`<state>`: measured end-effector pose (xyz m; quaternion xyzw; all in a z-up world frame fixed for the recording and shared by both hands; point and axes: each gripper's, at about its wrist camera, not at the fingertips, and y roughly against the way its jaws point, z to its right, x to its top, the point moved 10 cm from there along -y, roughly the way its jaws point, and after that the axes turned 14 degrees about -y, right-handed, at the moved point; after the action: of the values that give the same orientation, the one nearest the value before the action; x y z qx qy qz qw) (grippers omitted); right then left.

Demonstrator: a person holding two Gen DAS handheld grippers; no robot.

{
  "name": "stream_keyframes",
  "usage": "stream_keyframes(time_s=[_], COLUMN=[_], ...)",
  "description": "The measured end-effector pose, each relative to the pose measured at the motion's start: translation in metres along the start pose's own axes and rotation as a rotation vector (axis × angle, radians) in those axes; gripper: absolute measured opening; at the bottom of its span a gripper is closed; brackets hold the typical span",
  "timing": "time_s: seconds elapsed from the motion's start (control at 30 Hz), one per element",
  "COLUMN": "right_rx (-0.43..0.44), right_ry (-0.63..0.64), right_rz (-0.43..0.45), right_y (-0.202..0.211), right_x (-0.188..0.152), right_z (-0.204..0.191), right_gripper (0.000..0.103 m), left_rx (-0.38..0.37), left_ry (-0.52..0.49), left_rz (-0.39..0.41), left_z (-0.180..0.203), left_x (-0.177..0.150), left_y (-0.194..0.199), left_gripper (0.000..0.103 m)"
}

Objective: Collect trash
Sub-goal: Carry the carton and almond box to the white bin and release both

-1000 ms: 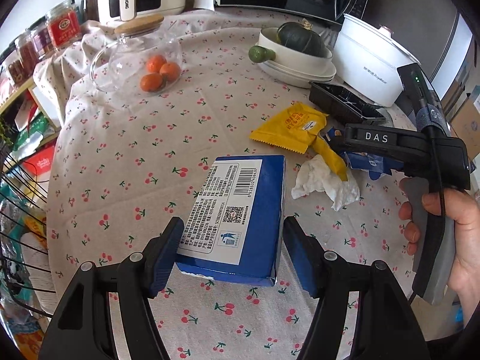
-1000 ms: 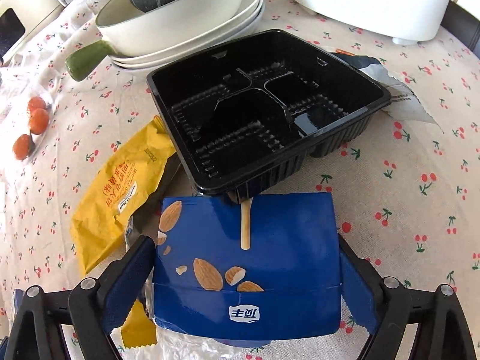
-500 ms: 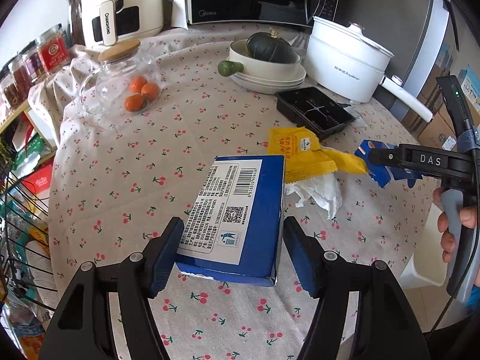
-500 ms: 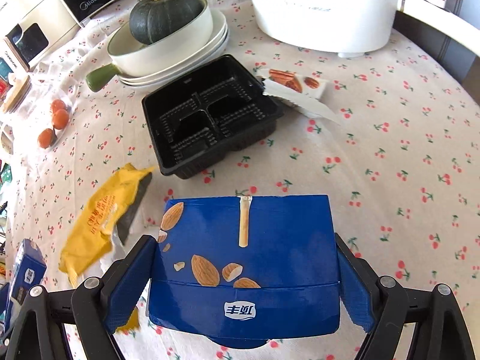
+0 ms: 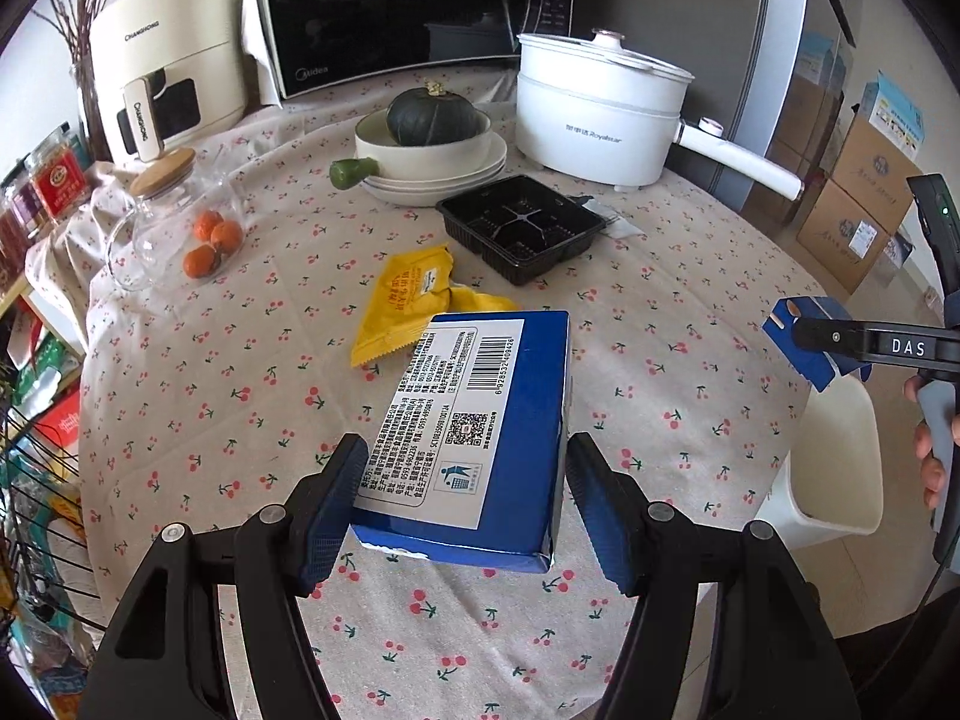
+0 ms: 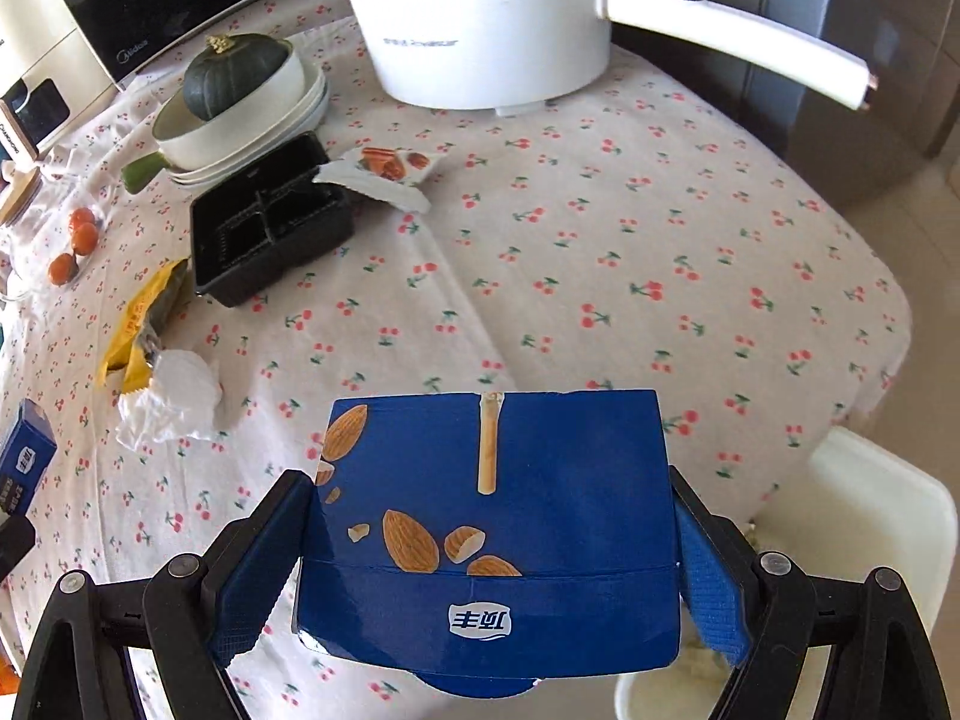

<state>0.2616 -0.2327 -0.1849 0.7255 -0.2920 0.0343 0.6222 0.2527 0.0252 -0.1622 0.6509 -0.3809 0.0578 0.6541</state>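
Altogether two blue boxes are being carried. The left gripper [image 5: 467,501] pinches a blue carton [image 5: 480,426] by its long sides, barcode label facing up, above the cherry-print tablecloth [image 5: 240,360]; the right gripper [image 6: 492,558] clamps a blue almond-stick box [image 6: 492,516] near the table's edge, partly over a white bin [image 6: 888,516] on the floor. On the cloth lie one yellow wrapper [image 5: 408,300], one black divided tray [image 5: 521,227], one torn almond-picture wrapper [image 6: 384,174] touching the tray's far corner, and one crumpled white tissue [image 6: 171,396] just beside the yellow wrapper. Three small oranges [image 5: 213,240] sit inside one glass jar [image 5: 162,222] with a wooden lid. One dark green squash [image 5: 433,115] rests in a cream pan stacked on plates, next to one white electric pot [image 5: 594,114]. The tissue shows only in the right wrist view, since the carton covers that spot in the left. Only the left wrist view shows the cream air fryer [image 5: 174,84] whole and the cardboard boxes [image 5: 858,204] on the floor; there the almond wrapper is just a white scrap behind the tray.
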Motion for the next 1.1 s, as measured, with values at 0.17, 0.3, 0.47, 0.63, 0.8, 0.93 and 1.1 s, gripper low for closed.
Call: stream_keyframes(time_s=[0.17, 0.3, 0.47, 0.63, 0.8, 0.93, 1.1], right_rx=[-0.002, -0.030, 0.007, -0.016, -0.088, -0.111, -0.129], right_ry=[-0.051, -0.058, -0.095, -0.134, -0.126, -0.126, -0.160], right_rz=[0.011, 0.008, -0.014, -0.005, -0.001, 0.005, 0.008], right_y=[0.013, 0.018, 0.034, 0.043, 0.046, 0.051, 0.058], right_x=[0.000, -0.007, -0.013, -0.014, -0.019, -0.023, -0.028], right_z=[0.044, 0.075, 0.105, 0.142, 0.179, 0.202, 0.233], right_gripper=[0.092, 0.092, 0.092, 0.092, 0.092, 0.092, 0.092], left_rx=[-0.021, -0.048, -0.073, -0.107, -0.168, -0.212, -0.248], left_ry=[-0.030, -0.064, -0.135, -0.202, -0.255, -0.315, -0.384], left_rz=[0.020, 0.028, 0.034, 0.036, 0.040, 0.038, 0.041], left_z=[0.027, 0.054, 0.093, 0.136, 0.187, 0.229, 0.270], left_x=[0.012, 0.021, 0.032, 0.040, 0.046, 0.051, 0.054], left_y=[0.003, -0.001, -0.007, -0.016, -0.024, -0.030, -0.035], left_gripper=[0.071, 0.071, 0.071, 0.071, 0.071, 0.071, 0.071])
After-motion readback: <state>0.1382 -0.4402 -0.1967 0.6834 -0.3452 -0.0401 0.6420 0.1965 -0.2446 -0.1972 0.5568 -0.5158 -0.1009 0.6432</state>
